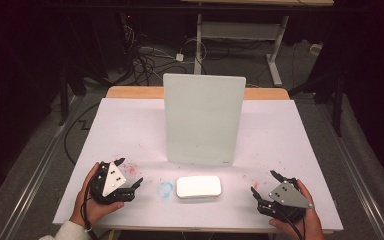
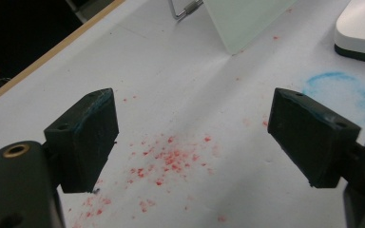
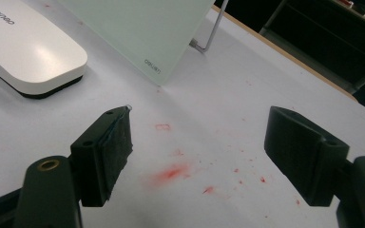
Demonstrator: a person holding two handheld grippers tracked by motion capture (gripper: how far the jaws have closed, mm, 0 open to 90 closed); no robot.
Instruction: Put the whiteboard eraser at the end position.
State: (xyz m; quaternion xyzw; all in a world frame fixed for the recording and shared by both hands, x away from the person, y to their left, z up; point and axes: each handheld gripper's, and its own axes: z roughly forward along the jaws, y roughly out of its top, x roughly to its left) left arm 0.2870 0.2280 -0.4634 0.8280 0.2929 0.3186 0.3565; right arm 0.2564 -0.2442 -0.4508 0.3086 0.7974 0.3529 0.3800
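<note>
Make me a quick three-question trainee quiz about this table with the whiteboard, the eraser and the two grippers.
1. True or false: the left gripper is shut on the white eraser.
2. Which mark lies just left of the eraser in the high view? A) blue ring B) green cross C) black line
3. How does the whiteboard stand relative to the eraser?

Key
1. False: both the left gripper and the right gripper are open and hold nothing; the eraser lies on the table between them.
2. A, the blue ring.
3. It stands propped upright just behind the eraser, on a wire stand.
</note>
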